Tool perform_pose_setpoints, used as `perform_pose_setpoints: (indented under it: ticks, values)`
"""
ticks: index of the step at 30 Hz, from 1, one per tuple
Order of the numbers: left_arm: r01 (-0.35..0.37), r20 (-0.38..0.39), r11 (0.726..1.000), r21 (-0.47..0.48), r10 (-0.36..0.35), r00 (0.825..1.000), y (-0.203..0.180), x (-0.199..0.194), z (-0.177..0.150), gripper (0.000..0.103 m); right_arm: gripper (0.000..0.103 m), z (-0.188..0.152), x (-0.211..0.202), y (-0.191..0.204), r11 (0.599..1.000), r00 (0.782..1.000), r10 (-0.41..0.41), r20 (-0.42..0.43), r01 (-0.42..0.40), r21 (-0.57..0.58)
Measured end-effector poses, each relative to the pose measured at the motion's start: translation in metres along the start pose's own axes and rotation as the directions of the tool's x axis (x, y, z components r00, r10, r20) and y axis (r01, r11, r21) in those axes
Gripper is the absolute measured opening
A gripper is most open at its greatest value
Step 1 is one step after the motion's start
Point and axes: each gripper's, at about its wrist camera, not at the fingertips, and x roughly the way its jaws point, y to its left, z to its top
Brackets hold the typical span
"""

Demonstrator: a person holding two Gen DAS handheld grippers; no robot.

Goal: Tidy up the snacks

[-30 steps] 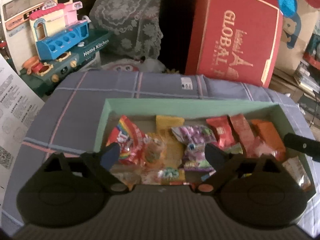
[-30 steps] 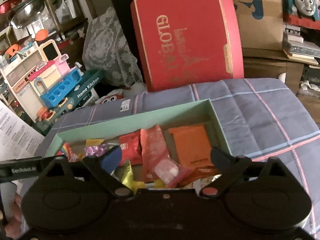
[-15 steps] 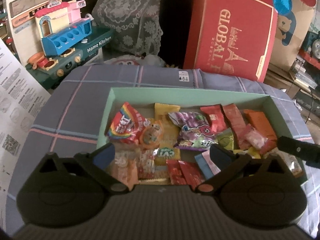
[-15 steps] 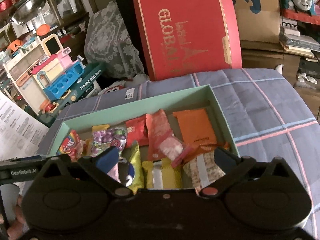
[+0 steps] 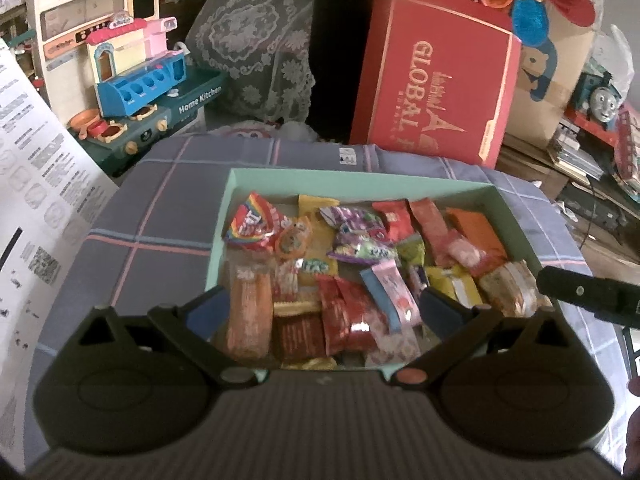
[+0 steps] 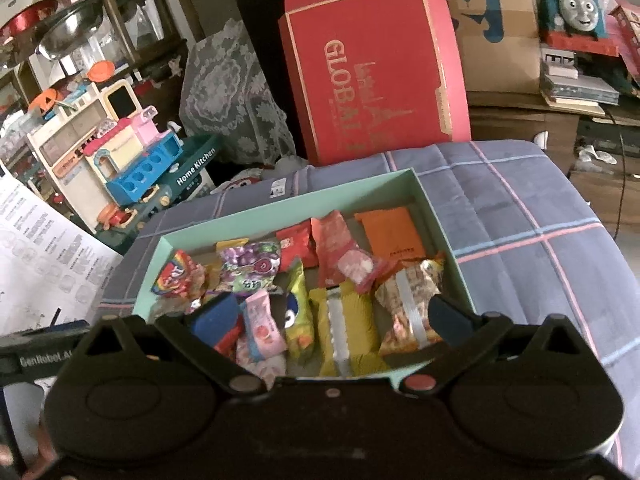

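Both the left gripper (image 5: 316, 308) and right gripper (image 6: 332, 320) are held wide, empty; snack packets (image 5: 360, 256) are judged light, crinkly, best pinched at sealed edges

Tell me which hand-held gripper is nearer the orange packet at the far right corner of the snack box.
Right. The right hand-held gripper hangs open over the box's right half, the orange packet just ahead of it. The left hand-held gripper hangs open over the left half, farther away.

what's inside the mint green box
The mint green box holds loose snack packets: a rainbow candy bag, a purple bag, an orange pouch. They overlap, hiding lower packets and most of the floor.
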Motion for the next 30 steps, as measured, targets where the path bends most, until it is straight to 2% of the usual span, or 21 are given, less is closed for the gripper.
perform_pose_setpoints:
  ticks: [9, 17, 23, 30]
  values:
    - [0.006, -0.014, 1.0, -0.009, -0.007, 1.0, 0.006, -0.03, -0.035, 0.103, 0.103, -0.036, -0.034, 0.0, 1.0, 1.0, -0.011, -0.027, 0.011, 0.014]
    - [0.018, -0.034, 0.997, -0.069, -0.02, 0.999, 0.023, -0.043, -0.069, 0.103, 0.103, -0.067, -0.044, -0.006, 0.998, 0.995, -0.054, -0.084, 0.055, 0.005]
    - [0.002, -0.079, 0.996, -0.092, -0.009, 0.997, 0.033, -0.04, -0.091, 0.103, 0.103, -0.087, -0.044, -0.005, 0.997, 0.988, -0.07, -0.136, 0.071, 0.004]
    - [-0.119, -0.082, 0.992, -0.033, 0.116, 0.99, 0.035, -0.037, -0.102, 0.103, 0.103, -0.093, -0.037, 0.002, 0.996, 0.979, -0.087, -0.184, 0.08, -0.044]
